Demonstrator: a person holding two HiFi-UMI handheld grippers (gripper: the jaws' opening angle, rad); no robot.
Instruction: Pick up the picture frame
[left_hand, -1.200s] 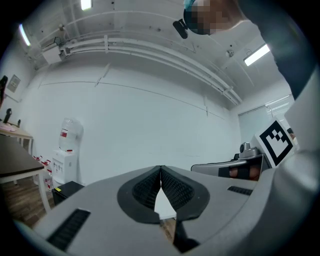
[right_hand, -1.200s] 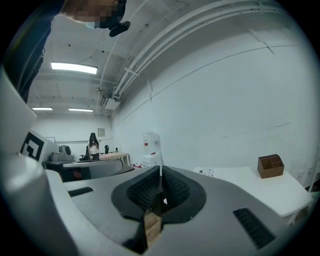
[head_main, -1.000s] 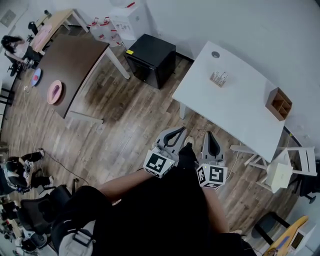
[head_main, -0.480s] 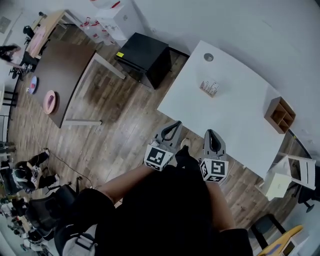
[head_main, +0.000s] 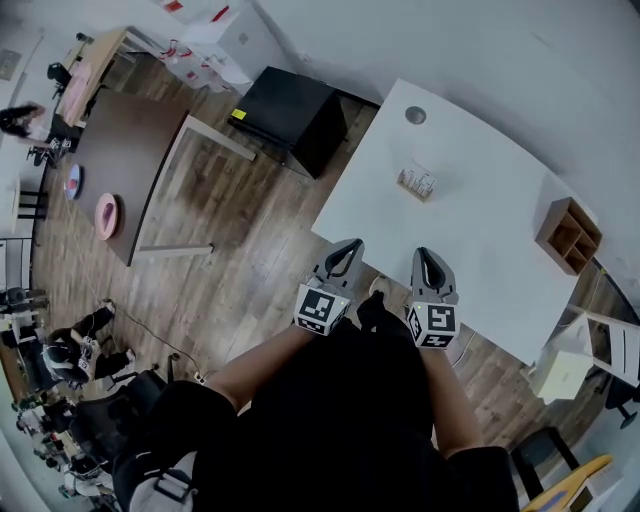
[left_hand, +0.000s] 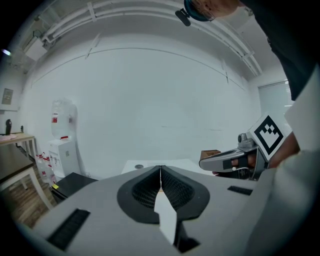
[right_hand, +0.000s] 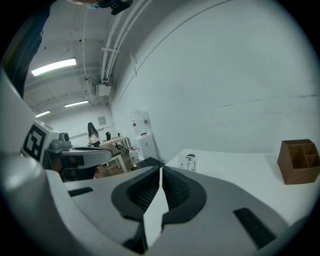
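Note:
The picture frame (head_main: 417, 184) is a small pale frame standing upright on the white table (head_main: 480, 250), towards its far left part. It also shows small in the right gripper view, the frame (right_hand: 189, 162) just beyond the jaw tips. My left gripper (head_main: 347, 246) and right gripper (head_main: 427, 254) are side by side at the table's near edge, short of the frame and apart from it. Both are shut with nothing between the jaws: left gripper (left_hand: 160, 169), right gripper (right_hand: 160, 171). Each one shows in the other's view.
A wooden organizer box (head_main: 568, 235) sits at the table's right end. A black cabinet (head_main: 290, 110) stands left of the table, and a brown table (head_main: 130, 150) with a pink plate (head_main: 105, 215) is farther left. A white chair (head_main: 590, 350) is at right. People sit at far left.
Both grippers have moved forward and down, from over the wooden floor to the white table's near edge. The frame is now closer to them. The jaws stayed shut.

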